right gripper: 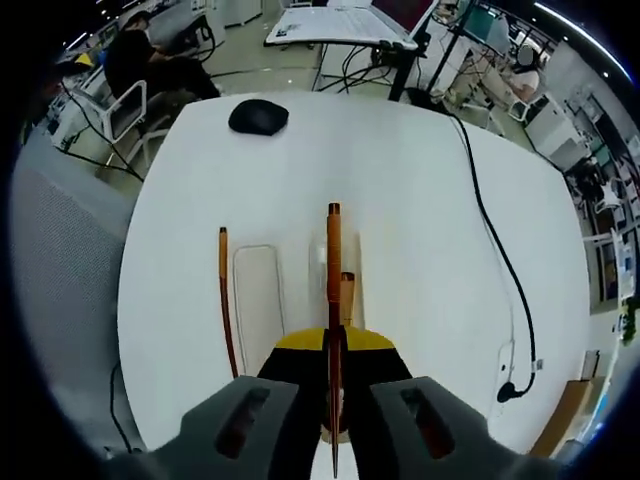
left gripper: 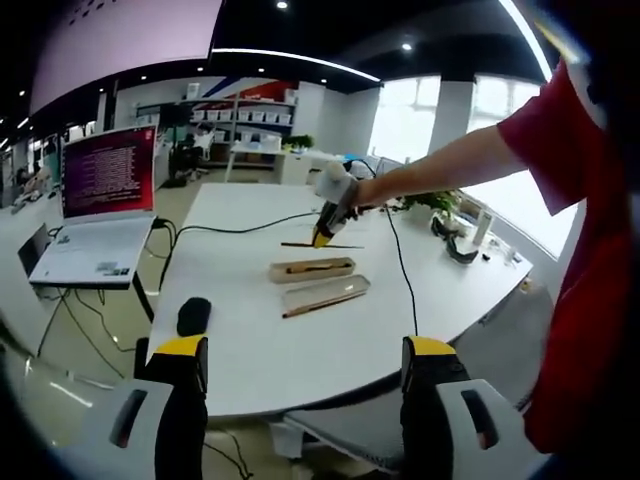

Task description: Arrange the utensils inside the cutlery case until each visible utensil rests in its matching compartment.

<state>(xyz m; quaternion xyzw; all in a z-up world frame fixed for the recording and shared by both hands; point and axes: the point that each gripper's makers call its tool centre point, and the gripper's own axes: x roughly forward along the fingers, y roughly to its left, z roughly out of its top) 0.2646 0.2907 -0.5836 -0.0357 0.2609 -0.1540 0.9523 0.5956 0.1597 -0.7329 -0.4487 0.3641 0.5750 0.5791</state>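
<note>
While pinched by right claw (right gripper: 334,365), slim copper-brown chopstick (right gripper: 333,270)

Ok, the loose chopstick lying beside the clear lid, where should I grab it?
Grip the loose chopstick mid-shaft, coming straight down from above with the fingers across its length. It lies flat on the table, thin and straight, close alongside the clear lid, so a side approach probably has little room.
</note>
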